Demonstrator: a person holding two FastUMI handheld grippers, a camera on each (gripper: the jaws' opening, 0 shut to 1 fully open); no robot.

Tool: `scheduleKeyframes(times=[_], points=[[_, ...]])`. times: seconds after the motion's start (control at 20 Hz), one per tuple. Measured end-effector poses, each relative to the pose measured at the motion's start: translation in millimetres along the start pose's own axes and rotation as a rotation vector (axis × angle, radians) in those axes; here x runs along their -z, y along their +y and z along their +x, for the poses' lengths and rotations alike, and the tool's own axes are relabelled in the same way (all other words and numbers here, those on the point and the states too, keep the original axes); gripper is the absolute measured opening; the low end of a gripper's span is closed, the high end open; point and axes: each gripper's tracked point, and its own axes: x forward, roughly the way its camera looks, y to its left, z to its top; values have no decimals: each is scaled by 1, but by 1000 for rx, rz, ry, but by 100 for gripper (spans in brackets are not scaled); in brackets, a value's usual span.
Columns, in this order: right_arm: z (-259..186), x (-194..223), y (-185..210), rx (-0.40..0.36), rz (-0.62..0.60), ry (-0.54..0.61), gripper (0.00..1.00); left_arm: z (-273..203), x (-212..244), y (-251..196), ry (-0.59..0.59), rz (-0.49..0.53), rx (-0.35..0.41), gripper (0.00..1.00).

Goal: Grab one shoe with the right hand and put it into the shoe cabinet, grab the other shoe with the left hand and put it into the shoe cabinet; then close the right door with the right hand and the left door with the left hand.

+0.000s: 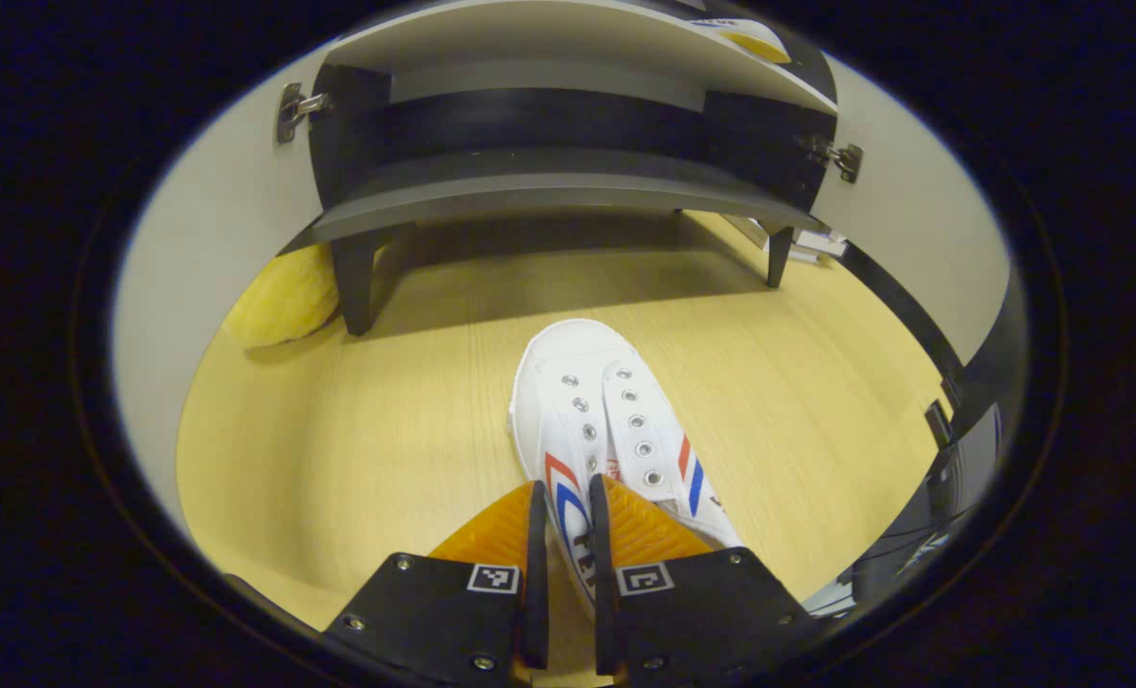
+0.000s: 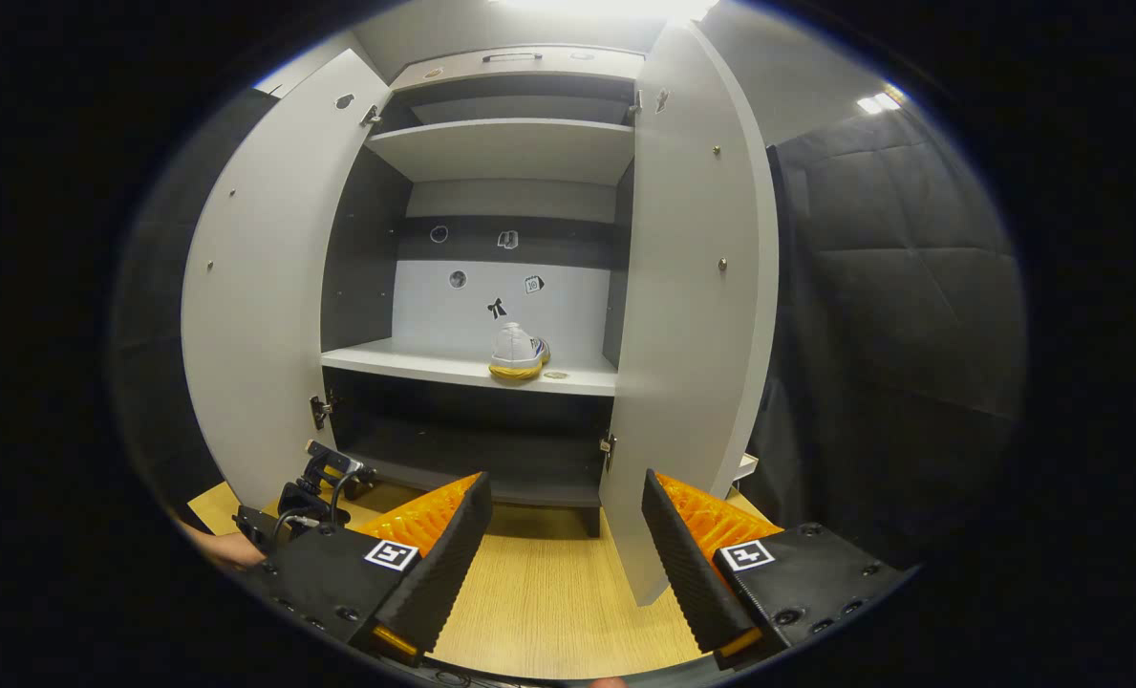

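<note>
While its two fingers pinch the near rim of a white shoe point(image 1: 604, 420), the left gripper point(image 1: 566, 516) looks down its own line at the shoe cabinet point(image 1: 548, 191) in the left gripper view — the collar's side wall sits between the closed-in fingers, both of which appear to press on it. That shoe lies on the wooden floor point(image 1: 357, 420), just ahead of the claw and directly on its axis. Its long axis runs straight away from the gripper, toe toward the cabinet's dark bottom edge and legs, heel end at the fingers. A yellow object point(image 1: 286, 296) rests by the cabinet's near leg, off to the side. Judged from this, the coming move is a lift and a carry forward along the shoe's own length.

From the right gripper view, the right gripper point(image 2: 563, 535) hangs with its fingers spread wide and nothing between them, facing the cabinet from farther back. Both doors stand open — the left door point(image 2: 262, 287) and the right door point(image 2: 692, 287) swung outward. On the light middle shelf point(image 2: 415, 361) sits the other shoe point(image 2: 518, 354), seen end-on, so its long axis seems to run front to back; which end faces out is too small to tell. Low at the side of this view, the left gripper's body and a bit of the hand holding it show near the floor, nearer the floor shoe than the right gripper is. The right door's edge stands just past the right finger, apart from it.
</note>
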Motion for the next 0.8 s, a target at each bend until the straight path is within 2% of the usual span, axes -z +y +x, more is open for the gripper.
scheduleKeyframes(times=[0.05,0.1,0.15,0.35,0.8], points=[[-1,0,-1,1,2,0,97,-2,-5,4,-12,-24,-9,23],[-1,0,-2,2,3,0,99,3,-4,3,-11,-55,-6,6],[-1,-1,-3,7,4,-1,99,0,-6,4,-18,-56,-3,3],[-2,-3,-11,17,2,-7,99,-1,-15,7,-79,5,-37,2],[-2,-7,-11,9,5,-13,97,-24,-41,7,-127,-2,-2,1]])
